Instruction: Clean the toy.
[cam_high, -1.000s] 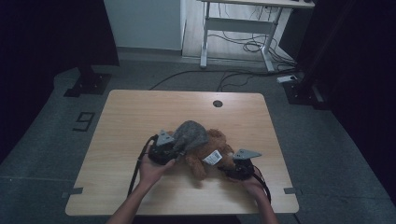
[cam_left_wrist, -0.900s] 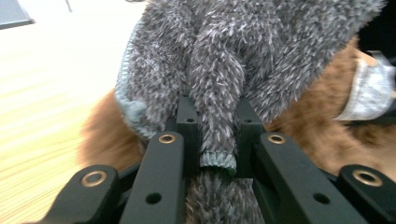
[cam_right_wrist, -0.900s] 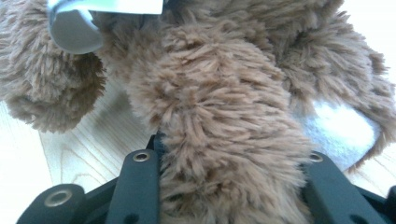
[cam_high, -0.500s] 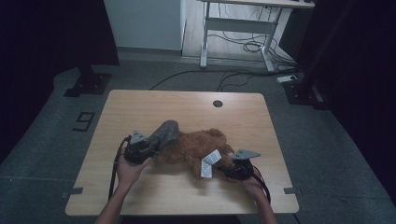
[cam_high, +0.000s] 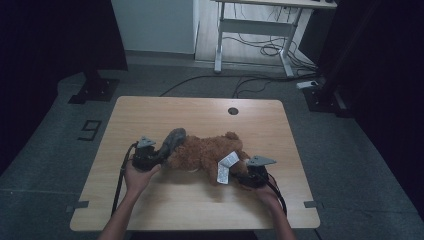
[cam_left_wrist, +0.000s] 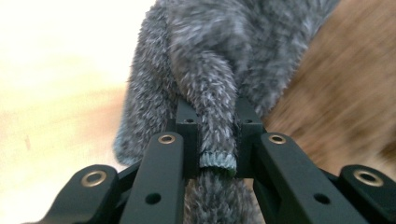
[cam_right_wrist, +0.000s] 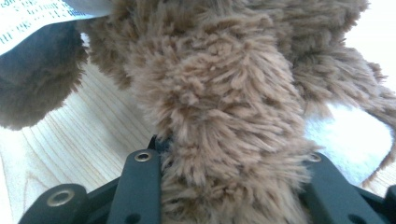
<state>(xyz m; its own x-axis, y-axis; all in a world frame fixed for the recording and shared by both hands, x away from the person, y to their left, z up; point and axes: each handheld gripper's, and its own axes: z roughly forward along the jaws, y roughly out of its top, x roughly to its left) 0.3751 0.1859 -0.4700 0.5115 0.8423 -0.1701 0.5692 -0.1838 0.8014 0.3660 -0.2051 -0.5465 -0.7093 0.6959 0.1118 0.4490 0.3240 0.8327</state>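
While the left tongs (cam_high: 159, 156) are clamping the grey cloth (cam_high: 171, 141) and the right tongs (cam_high: 239, 176) the brown plush toy (cam_high: 207, 154), the person should be pulling gently leftwards.

- Brown plush toy (cam_high: 207, 152): shaggy fur, lying stretched out lengthwise across the near middle of the table, a white printed tag (cam_high: 226, 166) hanging off its right end
- Grey furry garment (cam_high: 172, 141): bunched at the toy's left end, one narrow hemmed strip pulled outward

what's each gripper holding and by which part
Left gripper pinches a fold of the grey furry garment; right gripper clamps a limb of the brown plush toy.
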